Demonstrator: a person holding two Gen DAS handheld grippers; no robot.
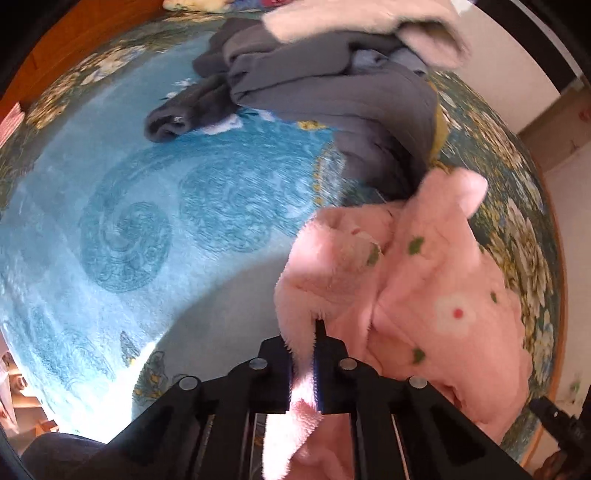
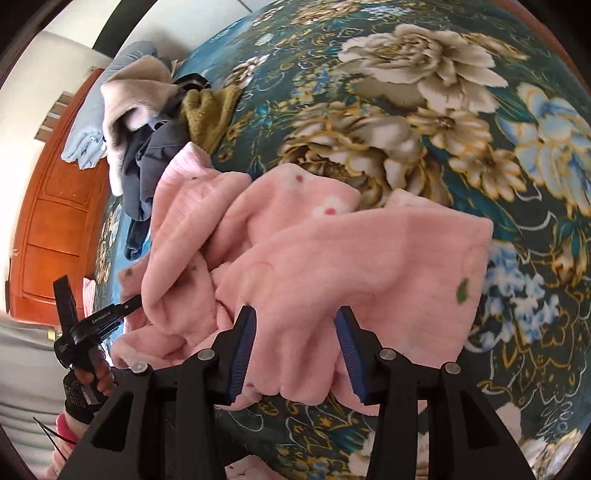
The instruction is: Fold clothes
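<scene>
A fluffy pink garment [image 1: 424,280] with white flowers and green dots lies bunched on the floral bedspread [image 2: 424,122]. My left gripper [image 1: 302,341] is shut on an edge of the pink garment, with fabric pinched between its jaws; the left gripper also shows in the right wrist view [image 2: 129,306] at the garment's left edge. My right gripper [image 2: 295,321] is open, its blue-padded fingers [image 2: 243,343] standing on either side of a fold of the pink garment [image 2: 314,258], not closed on it.
A pile of other clothes lies beyond: a grey garment [image 1: 332,92], a beige fleece [image 1: 362,22], an olive piece [image 2: 210,114], a light blue one [image 2: 88,125]. The blue swirl part of the bedspread [image 1: 147,221] lies left. A wooden cabinet [image 2: 55,229] stands beside the bed.
</scene>
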